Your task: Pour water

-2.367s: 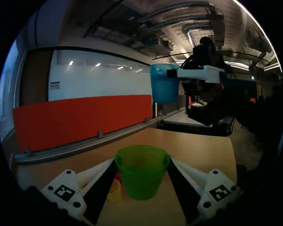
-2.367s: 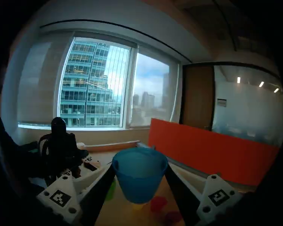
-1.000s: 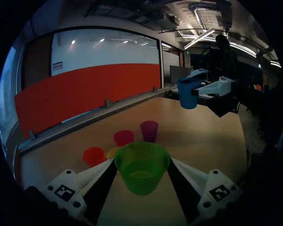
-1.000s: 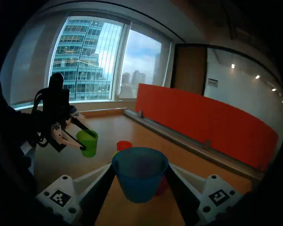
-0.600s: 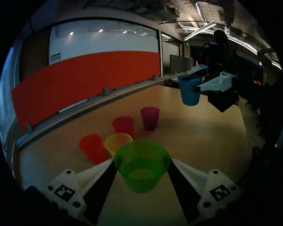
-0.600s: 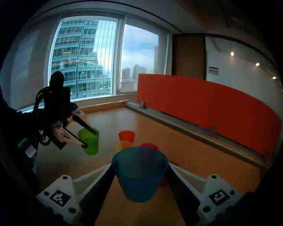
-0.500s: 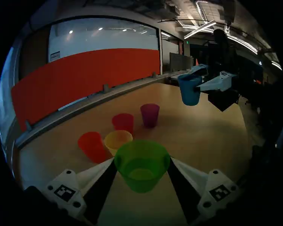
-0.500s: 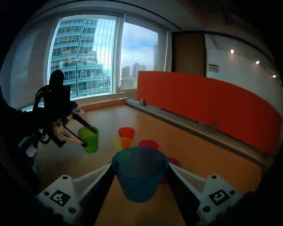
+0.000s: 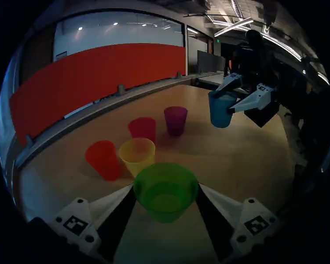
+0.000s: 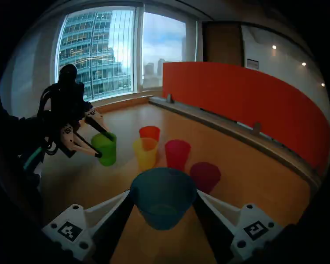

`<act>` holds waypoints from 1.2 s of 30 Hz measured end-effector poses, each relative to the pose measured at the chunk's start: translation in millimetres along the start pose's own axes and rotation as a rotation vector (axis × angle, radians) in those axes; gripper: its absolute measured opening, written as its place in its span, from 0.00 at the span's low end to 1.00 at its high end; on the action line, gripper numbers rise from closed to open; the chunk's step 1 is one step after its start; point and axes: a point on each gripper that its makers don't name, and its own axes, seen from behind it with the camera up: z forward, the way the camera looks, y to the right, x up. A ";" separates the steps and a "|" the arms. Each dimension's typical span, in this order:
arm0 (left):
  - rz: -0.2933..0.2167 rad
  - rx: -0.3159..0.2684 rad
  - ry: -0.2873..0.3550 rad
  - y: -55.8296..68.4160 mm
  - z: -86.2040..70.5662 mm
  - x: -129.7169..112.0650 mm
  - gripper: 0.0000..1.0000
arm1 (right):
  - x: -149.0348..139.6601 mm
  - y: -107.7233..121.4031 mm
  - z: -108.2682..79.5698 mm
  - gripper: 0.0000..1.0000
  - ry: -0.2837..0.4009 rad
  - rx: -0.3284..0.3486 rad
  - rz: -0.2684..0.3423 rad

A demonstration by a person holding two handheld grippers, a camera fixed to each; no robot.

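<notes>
Standing upright, grouped on wooden surface [image 9: 235, 149]: red cup [image 9: 102, 159], yellow cup [image 9: 137, 155], pink cup [image 9: 142, 129], purple cup [image 9: 175, 119]. Orange partition [image 9: 99, 75] along far edge. Window [image 10: 99, 53] facing towers.

In the left gripper view, the green cup [image 9: 166, 191] hides part of the yellow cup's [image 9: 137, 155] base. In the right gripper view, the blue cup [image 10: 163, 196] overlaps the purple cup's [image 10: 207, 175] lower corner. Above its 2 fingers, the left gripper [image 10: 102, 144] is a dark silhouette without readable detail.

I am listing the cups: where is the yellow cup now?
In the left gripper view, the yellow cup stands just beyond the held green cup, right of the orange cup, in front of the pink cup.
</notes>
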 end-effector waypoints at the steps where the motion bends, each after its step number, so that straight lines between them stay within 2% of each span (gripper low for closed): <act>1: 0.000 -0.001 -0.005 -0.2 1.0 -1.5 0.87 | -3.0 -0.1 1.5 0.92 -0.008 0.002 0.002; 11: -0.005 -0.013 -0.045 -1.7 12.1 -13.4 0.87 | -29.9 3.0 12.4 0.92 -0.076 0.001 0.013; 23: -0.003 -0.022 -0.071 -4.4 23.5 -24.8 0.87 | -49.6 2.9 22.6 0.92 -0.116 0.002 0.010; 36: -0.028 -0.030 -0.056 -4.9 21.4 -33.0 0.88 | -65.4 2.4 29.7 0.92 -0.143 -0.009 -0.013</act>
